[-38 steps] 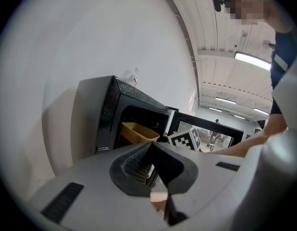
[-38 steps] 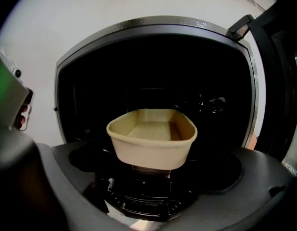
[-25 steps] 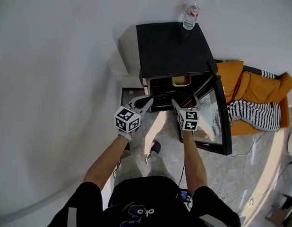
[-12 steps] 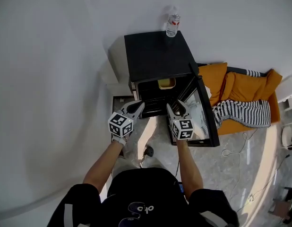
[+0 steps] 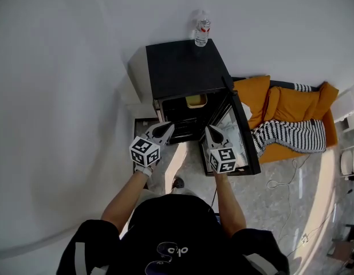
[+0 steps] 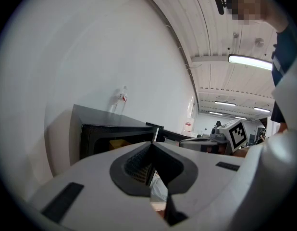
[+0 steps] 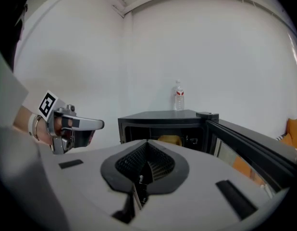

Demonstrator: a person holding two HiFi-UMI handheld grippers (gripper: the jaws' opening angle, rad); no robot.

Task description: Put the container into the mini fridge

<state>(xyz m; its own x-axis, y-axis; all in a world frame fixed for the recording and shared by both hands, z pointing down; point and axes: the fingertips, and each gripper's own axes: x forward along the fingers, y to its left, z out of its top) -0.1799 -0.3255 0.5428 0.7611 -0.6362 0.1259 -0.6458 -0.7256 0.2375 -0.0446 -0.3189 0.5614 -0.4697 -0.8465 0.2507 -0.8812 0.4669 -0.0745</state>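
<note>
Container (image 5: 196, 101) is already inside the mini fridge (image 5: 183, 67), toward the back, upper part of the cavity. It's a small yellow tub, low & squat, and looks to sit level. From the right gripper view I see only its front face, so no lid detail.

So the placing step looks done imo, and I'm at the back-off / shut-the-door stage. The door (image 7: 249, 146) stands wide open, swung out to the right.

My left gripper (image 5: 167, 126) has its fingers pressed together w/ nothing in them. My right gripper (image 5: 209, 129) has just been closing its fingers. They're now fully together, nothing between them either. Both hover just in front of the opening, apart from the container.

Next move, I reckon: get the right fingers behind the door's outer edge & swing it round till it seats. Go gently, since a water bottle (image 5: 202, 33) stands on top of the fridge near the back & a slam could tip it.
</note>
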